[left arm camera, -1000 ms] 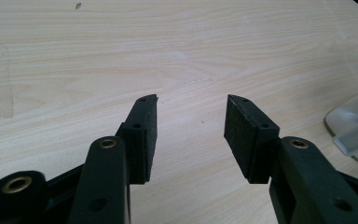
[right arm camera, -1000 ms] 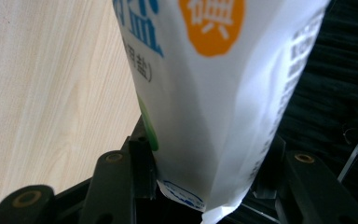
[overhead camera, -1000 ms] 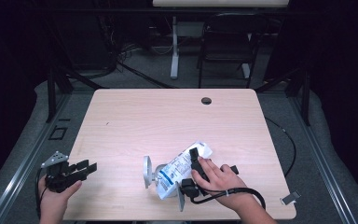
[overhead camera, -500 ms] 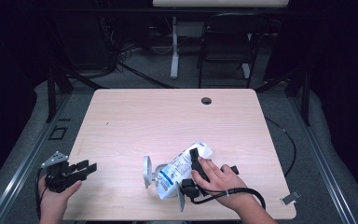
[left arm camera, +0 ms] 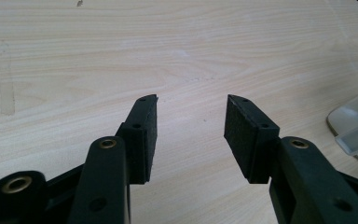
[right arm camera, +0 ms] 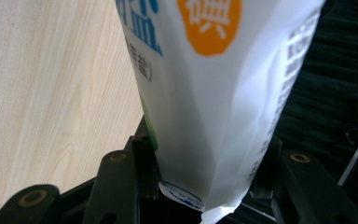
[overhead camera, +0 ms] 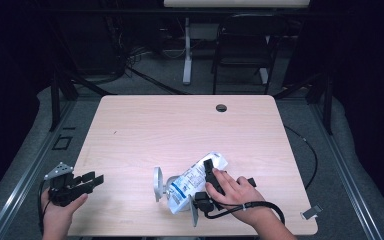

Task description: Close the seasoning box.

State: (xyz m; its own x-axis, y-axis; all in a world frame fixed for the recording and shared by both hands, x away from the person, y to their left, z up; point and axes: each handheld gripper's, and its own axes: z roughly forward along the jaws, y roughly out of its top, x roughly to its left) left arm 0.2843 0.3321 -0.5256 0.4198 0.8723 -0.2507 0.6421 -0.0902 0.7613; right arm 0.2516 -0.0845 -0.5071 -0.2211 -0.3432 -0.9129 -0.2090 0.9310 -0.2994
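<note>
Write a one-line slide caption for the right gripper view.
Right gripper clamps a white printed bag between its black jaws, with the wooden table at the left.

A white salt bag carries the readable print. In the right gripper view, part of a white Chinese character, likely 碘, stands on an orange round badge near the top of the bag. To its left is the lower part of a large blue character, 盐, with small blue characters ending in 用盐 and a closing bracket beneath it. Rows of small grey print run along the bag's right side, too small to read.
</note>
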